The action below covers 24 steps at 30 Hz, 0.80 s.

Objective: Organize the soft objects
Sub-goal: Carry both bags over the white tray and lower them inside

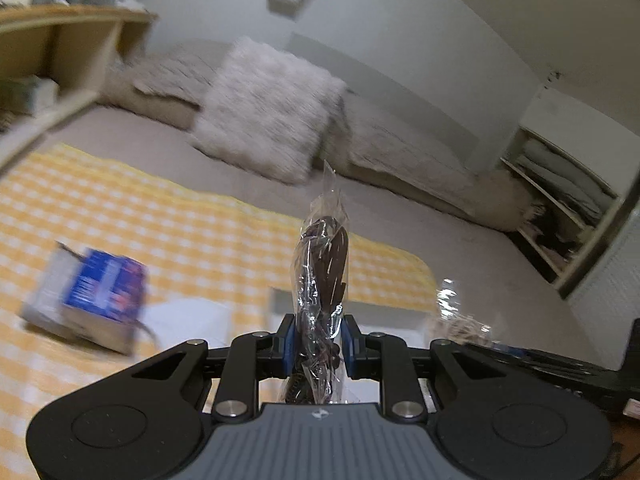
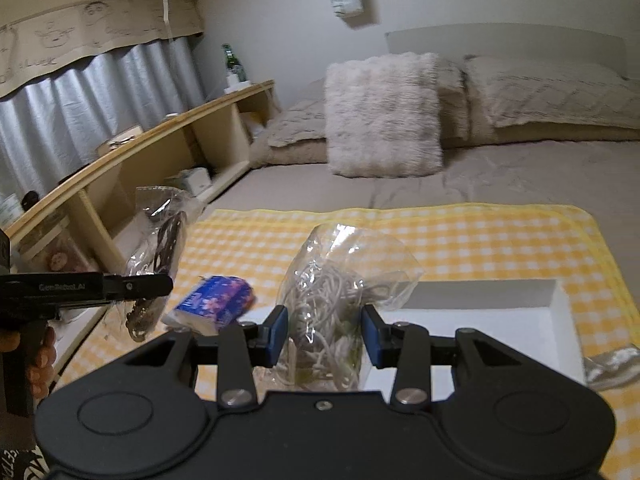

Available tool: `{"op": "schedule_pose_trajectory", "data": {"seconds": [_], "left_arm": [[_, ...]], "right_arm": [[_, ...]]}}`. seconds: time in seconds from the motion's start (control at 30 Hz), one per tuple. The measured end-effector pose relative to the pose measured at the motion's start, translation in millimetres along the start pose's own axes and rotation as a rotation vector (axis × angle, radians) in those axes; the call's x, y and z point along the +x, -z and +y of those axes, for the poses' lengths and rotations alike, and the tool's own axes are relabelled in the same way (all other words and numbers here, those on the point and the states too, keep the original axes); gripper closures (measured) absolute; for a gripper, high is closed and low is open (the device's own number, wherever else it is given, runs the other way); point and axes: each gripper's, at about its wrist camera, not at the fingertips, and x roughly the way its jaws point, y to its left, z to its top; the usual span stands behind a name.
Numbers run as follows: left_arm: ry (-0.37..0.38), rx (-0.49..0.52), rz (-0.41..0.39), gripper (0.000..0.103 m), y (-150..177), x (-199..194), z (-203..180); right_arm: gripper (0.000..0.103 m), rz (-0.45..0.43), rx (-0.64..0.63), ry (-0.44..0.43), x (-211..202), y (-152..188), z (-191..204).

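Note:
My left gripper [image 1: 319, 344] is shut on a clear plastic bag of dark cord [image 1: 322, 276] and holds it upright above the bed. That bag also shows in the right wrist view [image 2: 160, 248], held by the left gripper [image 2: 148, 285] at the left. My right gripper [image 2: 325, 332] is closed on a clear bag of white cord [image 2: 340, 292], its pads pressing the bag's sides. A blue tissue pack [image 2: 218, 300] lies on the yellow checked cloth [image 2: 480, 236]; it also shows in the left wrist view [image 1: 94, 296]. A white tray [image 2: 500, 312] sits on the cloth behind the right gripper.
A fluffy white cushion [image 2: 382, 116] leans against beige pillows [image 2: 552, 92] at the head of the bed. A wooden shelf unit [image 2: 160, 136] runs along the left side. An open white cabinet [image 1: 560, 196] stands at the right of the bed.

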Motion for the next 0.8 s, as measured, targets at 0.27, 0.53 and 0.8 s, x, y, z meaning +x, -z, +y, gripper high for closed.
{"op": "schedule_pose_trajectory", "data": {"seconds": [0.27, 0.53, 0.8], "left_arm": [[0.098, 0.008, 0.11, 0.078, 20.7, 53.0, -45.9], [0.149, -0.079, 0.24, 0.078, 48.6, 111.9, -66.4], [0.193, -0.176, 0.39, 0.078, 83.0, 162.8, -84.3]], "right_arm": [[0.062, 0.015, 0.046, 0.07, -9.7, 7.3, -39.0], [0.062, 0.027, 0.092, 0.133, -18.8, 13.9, -75.6], [0.063, 0.071, 0.107, 0.182, -14.2, 19.5, -95.4]]}}
